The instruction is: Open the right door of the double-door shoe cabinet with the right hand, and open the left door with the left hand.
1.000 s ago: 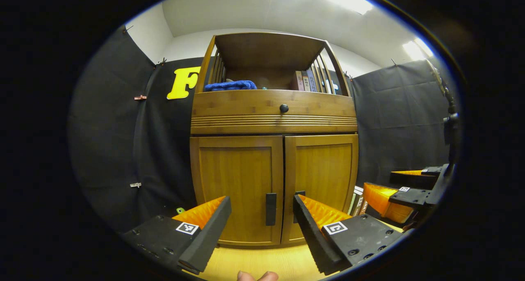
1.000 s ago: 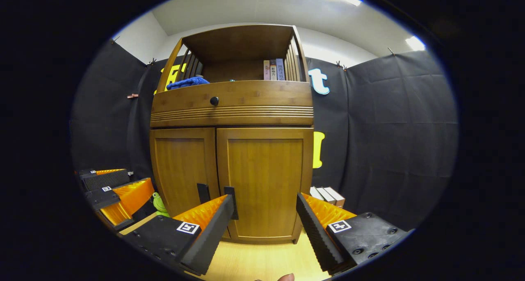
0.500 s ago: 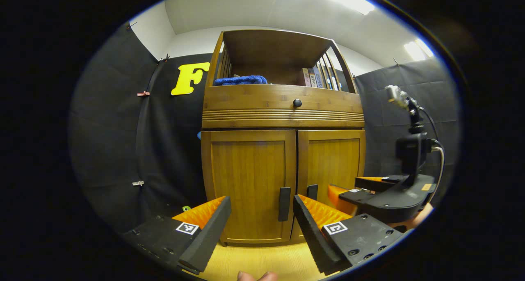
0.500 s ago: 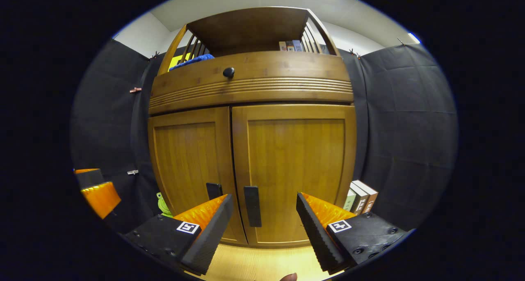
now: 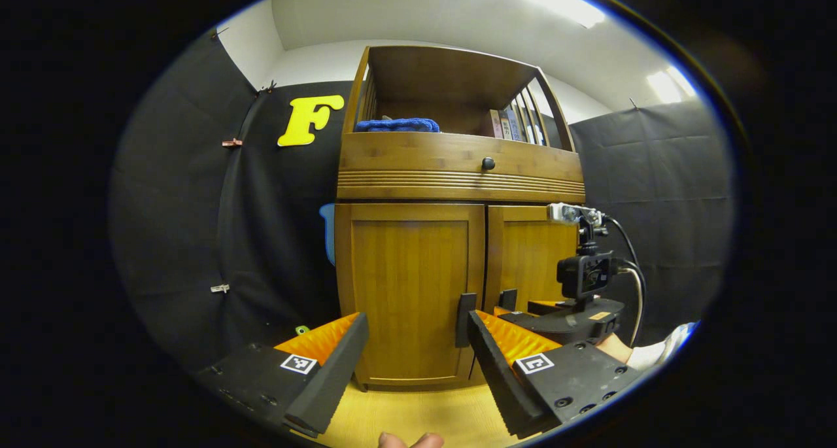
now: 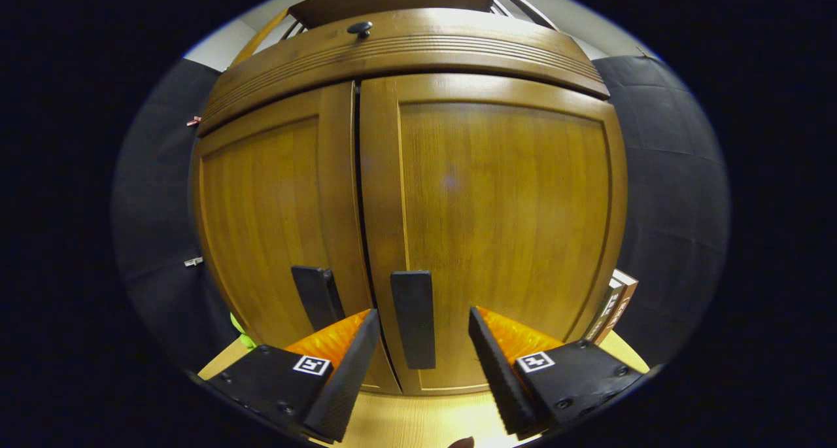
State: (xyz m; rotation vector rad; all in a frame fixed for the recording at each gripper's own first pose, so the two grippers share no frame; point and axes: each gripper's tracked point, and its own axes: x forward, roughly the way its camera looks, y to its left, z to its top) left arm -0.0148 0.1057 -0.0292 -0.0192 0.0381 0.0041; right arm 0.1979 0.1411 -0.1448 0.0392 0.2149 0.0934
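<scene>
Right tool (image 6: 418, 343) spread before closed shoe cabinet (image 6: 497, 193), wooden floor (image 6: 425, 422)

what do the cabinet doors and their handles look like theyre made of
Right door and left door: wood or a wood-look board, with vertical grain and a soft satin sheen, probably varnished. Right door handle and left door handle: flat dark matte bars, either painted metal or plastic; the look leaves that open.
</scene>
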